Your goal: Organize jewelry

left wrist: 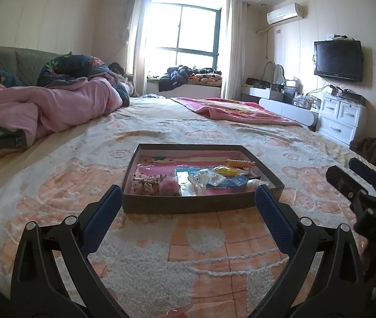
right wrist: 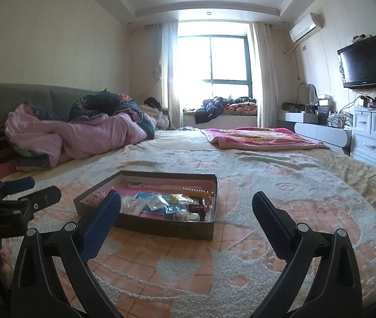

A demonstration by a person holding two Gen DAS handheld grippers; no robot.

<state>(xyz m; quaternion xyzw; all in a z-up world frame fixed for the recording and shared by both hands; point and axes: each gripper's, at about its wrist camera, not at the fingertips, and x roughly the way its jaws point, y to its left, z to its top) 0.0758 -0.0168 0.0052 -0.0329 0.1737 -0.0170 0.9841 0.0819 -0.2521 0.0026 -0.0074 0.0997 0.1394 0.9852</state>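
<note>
A shallow dark cardboard box [left wrist: 188, 206] lies on the bed, pink-lined and full of jewelry: clear plastic bags [left wrist: 201, 181], a pink pompom [left wrist: 169, 187], beaded pieces [left wrist: 148, 182] and an orange bead strand [left wrist: 241, 163]. My left gripper [left wrist: 188, 198] is open and empty, its blue pads level with the box's near wall. In the right wrist view the same box [right wrist: 166, 230] sits left of centre. There my right gripper [right wrist: 186, 206] stands open and empty, just short of the box's near right corner. Each gripper shows at the edge of the other's view.
The box rests on a peach and white textured bedspread [left wrist: 201, 241]. A crumpled pink quilt [left wrist: 55, 106] lies at the far left, a pink blanket [left wrist: 230, 110] at the far right. White drawers [right wrist: 373, 135] and a wall TV [right wrist: 363, 63] stand right of the bed.
</note>
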